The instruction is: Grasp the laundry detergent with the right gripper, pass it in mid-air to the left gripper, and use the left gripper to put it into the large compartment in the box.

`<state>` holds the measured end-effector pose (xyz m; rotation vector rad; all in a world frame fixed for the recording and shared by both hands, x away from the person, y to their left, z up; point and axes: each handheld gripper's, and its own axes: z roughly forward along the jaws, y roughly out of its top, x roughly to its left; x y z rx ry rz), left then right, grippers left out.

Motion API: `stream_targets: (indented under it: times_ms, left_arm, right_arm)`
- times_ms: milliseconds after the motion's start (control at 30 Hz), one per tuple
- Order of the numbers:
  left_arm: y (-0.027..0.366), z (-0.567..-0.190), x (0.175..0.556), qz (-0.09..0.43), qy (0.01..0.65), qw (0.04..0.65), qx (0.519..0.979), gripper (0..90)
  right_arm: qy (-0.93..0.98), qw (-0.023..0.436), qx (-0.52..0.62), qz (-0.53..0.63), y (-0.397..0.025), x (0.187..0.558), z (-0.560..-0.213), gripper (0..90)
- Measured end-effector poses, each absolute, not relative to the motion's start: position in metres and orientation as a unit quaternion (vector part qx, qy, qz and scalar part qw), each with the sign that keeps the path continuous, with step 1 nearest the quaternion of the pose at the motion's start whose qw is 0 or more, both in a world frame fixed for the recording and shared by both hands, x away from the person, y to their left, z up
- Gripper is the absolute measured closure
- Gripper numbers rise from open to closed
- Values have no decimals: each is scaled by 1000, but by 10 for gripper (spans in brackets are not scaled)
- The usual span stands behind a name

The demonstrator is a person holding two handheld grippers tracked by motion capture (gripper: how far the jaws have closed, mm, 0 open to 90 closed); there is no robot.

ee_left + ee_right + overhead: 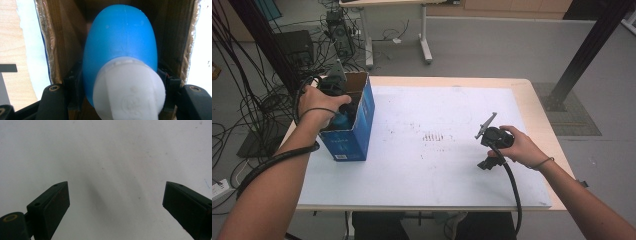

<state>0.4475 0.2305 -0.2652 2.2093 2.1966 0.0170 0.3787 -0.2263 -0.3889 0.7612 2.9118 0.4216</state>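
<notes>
1. Nearest the left gripper view's lens, a rounded blue plastic bottle with a white cap (pixel 120 75) sits clamped between the left tool's (pixel 122 95) jaws, cap toward the camera, so the body goes in first.
2. It hangs inside the open blue cardboard box (pixel 354 125) at the desk's (pixel 437 165) left edge, flaps up to admit it.
3. Well apart, the right tool (pixel 116 200) hovers spread and empty over the white desk sheet, likely keeping clear.

The bottle (pixel 120 50) loses its white cap (pixel 128 92) at six o'clock (edge cutoff); the box (pixel 55 50) walls hide its base.
</notes>
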Motion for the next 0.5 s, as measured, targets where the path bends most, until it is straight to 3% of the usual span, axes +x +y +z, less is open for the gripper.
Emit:
stream_targets:
  times_ms: [333,500]
  left_arm:
    - [231,-265,448,2,704,17,710,371]
    - [231,-260,448,6,702,18,712,328]
  right_arm:
    - [957,51,250,139,-226,379,-389,73]
    - [957,50,252,137,-226,380,-390,73]
